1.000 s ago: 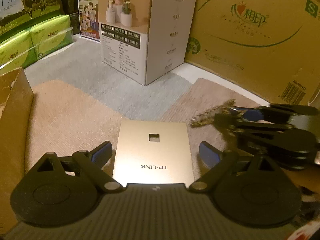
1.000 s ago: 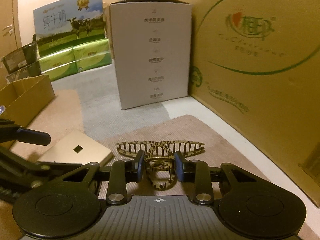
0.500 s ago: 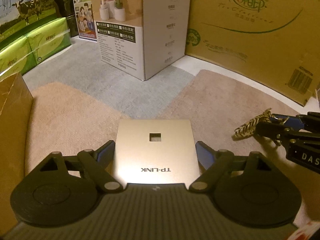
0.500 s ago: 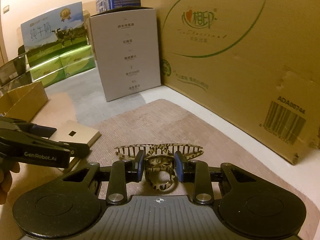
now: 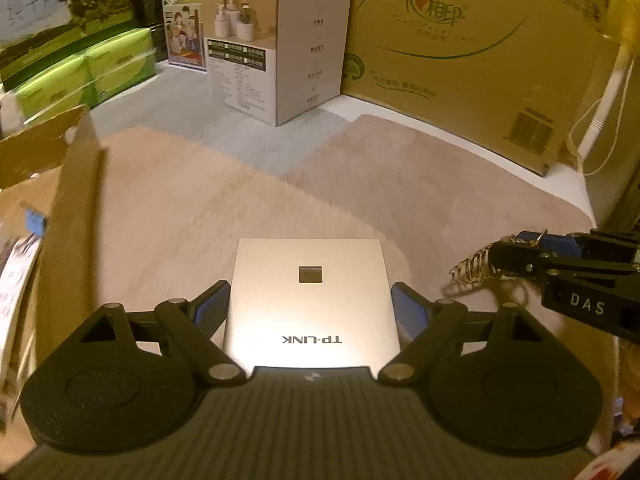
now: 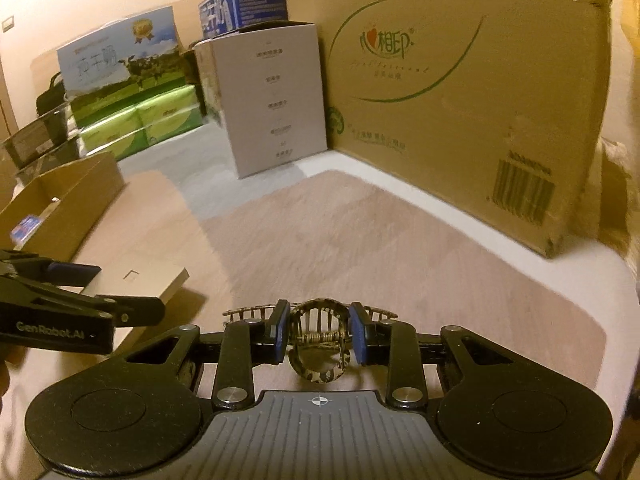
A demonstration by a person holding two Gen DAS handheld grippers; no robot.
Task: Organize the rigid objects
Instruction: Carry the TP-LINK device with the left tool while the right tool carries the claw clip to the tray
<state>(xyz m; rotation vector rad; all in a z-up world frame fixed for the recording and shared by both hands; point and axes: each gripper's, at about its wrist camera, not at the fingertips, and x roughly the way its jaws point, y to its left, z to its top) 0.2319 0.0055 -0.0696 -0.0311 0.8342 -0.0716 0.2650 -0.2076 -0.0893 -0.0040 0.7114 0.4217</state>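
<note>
A flat gold TP-LINK box (image 5: 312, 264) sits between the blue pads of my left gripper (image 5: 310, 294), which press on its two sides. Seen from the right wrist, this box (image 6: 160, 280) hangs just above the beige mat in my left gripper (image 6: 124, 292). My right gripper (image 6: 319, 312) is shut on a leopard-print hair claw clip (image 6: 316, 374), gripping it at its spring. In the left wrist view the clip (image 5: 472, 268) and my right gripper (image 5: 532, 240) hover at the right edge.
An open brown cardboard box (image 6: 68, 196) stands at the left, its wall (image 5: 76, 184) close to my left gripper. A white carton (image 5: 308, 52), a large brown carton (image 5: 460, 60) and green packs (image 5: 80, 76) line the back. White cables hang far right.
The left jaws narrowed onto the TP-LINK box and carried it back and up, towards the open cardboard box. The right gripper drew off to the right with the clip, rolling slightly.
</note>
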